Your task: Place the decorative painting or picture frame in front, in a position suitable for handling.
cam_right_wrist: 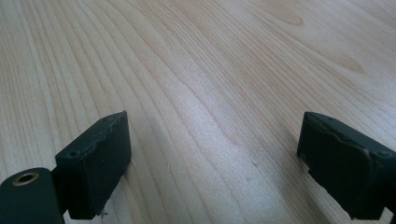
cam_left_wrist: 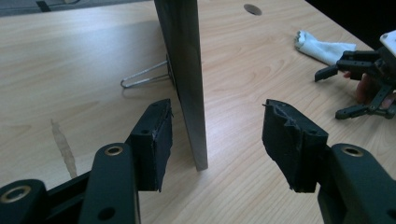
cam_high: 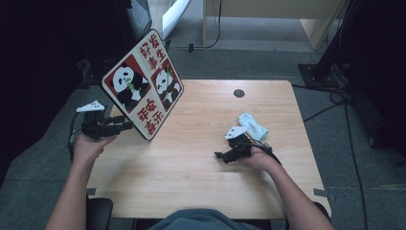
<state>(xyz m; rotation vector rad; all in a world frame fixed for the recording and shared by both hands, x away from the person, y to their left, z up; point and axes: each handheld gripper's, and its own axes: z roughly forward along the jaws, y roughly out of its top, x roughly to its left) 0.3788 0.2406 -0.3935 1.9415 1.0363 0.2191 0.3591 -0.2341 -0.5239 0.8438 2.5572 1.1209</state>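
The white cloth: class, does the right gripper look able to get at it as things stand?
Probably yes. The white cloth lies just beyond the right gripper with bare table around it, though the open fingers point away, so the hand must turn.

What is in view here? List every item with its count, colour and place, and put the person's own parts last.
panda board: one, red, white and black, standing at the table's left edge on a wire stand
cloth: one, white, crumpled on the table beside the right gripper
table: one, light wood, with a dark round hole near the far edge
left gripper: one, black, jaws open astride the board's edge
right gripper: one, black, jaws open over bare wood
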